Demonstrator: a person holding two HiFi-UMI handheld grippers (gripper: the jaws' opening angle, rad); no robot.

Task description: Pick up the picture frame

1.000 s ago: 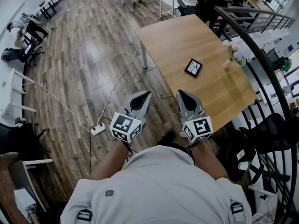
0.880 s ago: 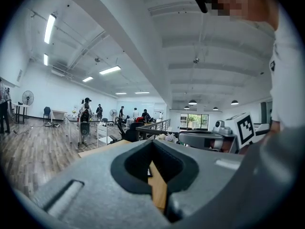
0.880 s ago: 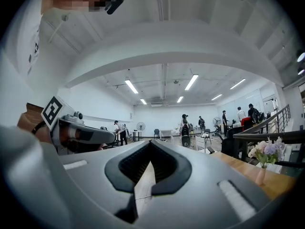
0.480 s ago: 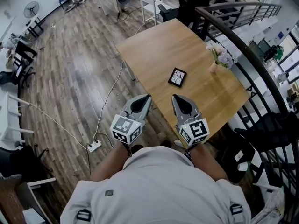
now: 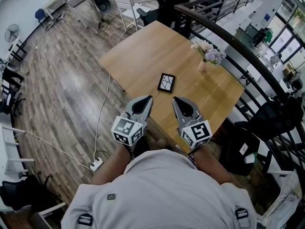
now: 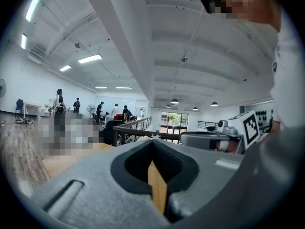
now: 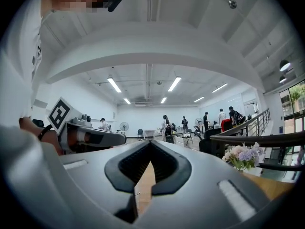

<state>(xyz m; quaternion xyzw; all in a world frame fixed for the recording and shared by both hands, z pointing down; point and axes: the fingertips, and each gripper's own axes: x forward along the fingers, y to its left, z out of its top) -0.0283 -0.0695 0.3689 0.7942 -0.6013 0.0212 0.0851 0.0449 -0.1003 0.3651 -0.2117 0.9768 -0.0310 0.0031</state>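
1. Head view: the frame (image 5: 166, 82) lies flat on the table (image 5: 138, 56), about mid-table and just beyond the gripper tips. Its dark border is clear, but the picture in it is too small to read.
2. The left gripper (image 5: 148, 98) and right gripper (image 5: 175, 99) are held side by side over the near table edge, both pointing at the frame and neither touching it. From here their jaws look pressed together.
3. The person's shirt (image 5: 162, 194) fills the bottom and hides the forearms and the near floor. Flowers (image 5: 207, 53) stand far right of the frame, near the railing (image 5: 224, 32). The railing crosses the right side and covers what lies below it.
4. Left gripper view: the left gripper (image 6: 152, 141) has its jaws closed tip to tip with nothing between them. Only a thin sliver of table (image 6: 157, 190) shows through the gap behind the tips.
5. The gripper's grey body blocks the lower half of the view, so the table top ahead is hidden. The right gripper (image 6: 224, 138) shows at the right. Mosaic patches cover the far left.
6. Right gripper view: the right gripper (image 7: 150, 142) is likewise closed and empty. A narrow strip of table (image 7: 143, 185) shows through its gap.
7. Its body hides the near table. The flowers (image 7: 242, 157) peek over it at the right, their base cut off. The left gripper (image 7: 88, 136) shows at the left.
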